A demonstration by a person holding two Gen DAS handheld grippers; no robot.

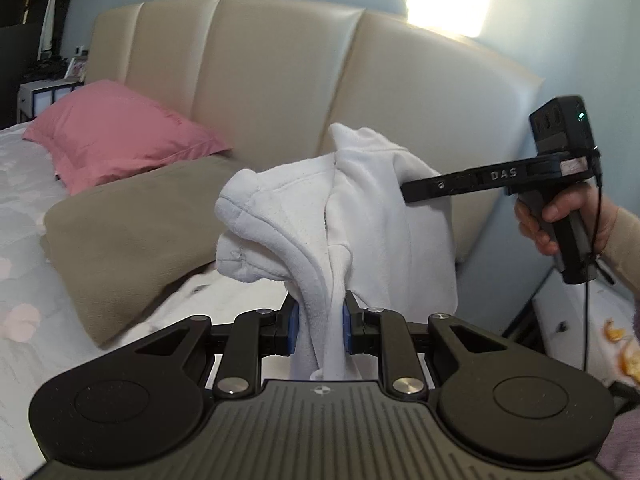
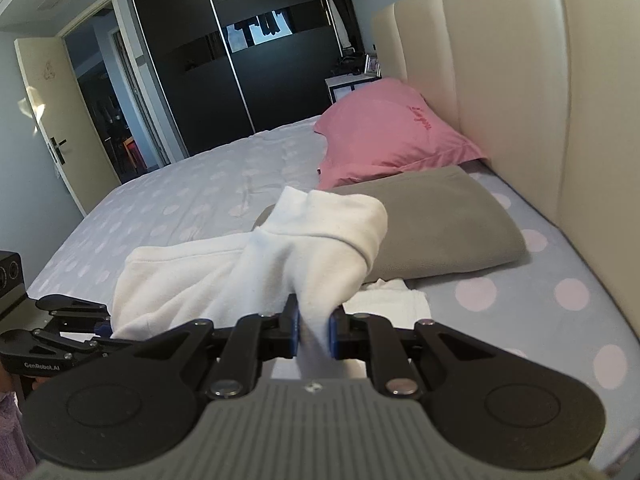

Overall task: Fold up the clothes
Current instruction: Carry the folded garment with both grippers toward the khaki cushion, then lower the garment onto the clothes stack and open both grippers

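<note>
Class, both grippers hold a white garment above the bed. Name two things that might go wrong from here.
1. The white fleece garment is bunched between the left gripper and the right gripper, so a fold may come out uneven.
2. Lowered as it hangs, it might land on the grey pillow or the white cloth rather than on flat sheet.

Cream padded headboard point(image 2: 500, 92), black sliding wardrobe point(image 2: 240, 52), pale-blue walls point(image 1: 560, 56).

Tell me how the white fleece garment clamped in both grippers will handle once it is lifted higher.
Probably floppy: the white fleece garment droops in folds between the left gripper and the right gripper. Likely light, since it is held by small pinches. The fuzzy nap should resist slipping from the blue pads.
</note>
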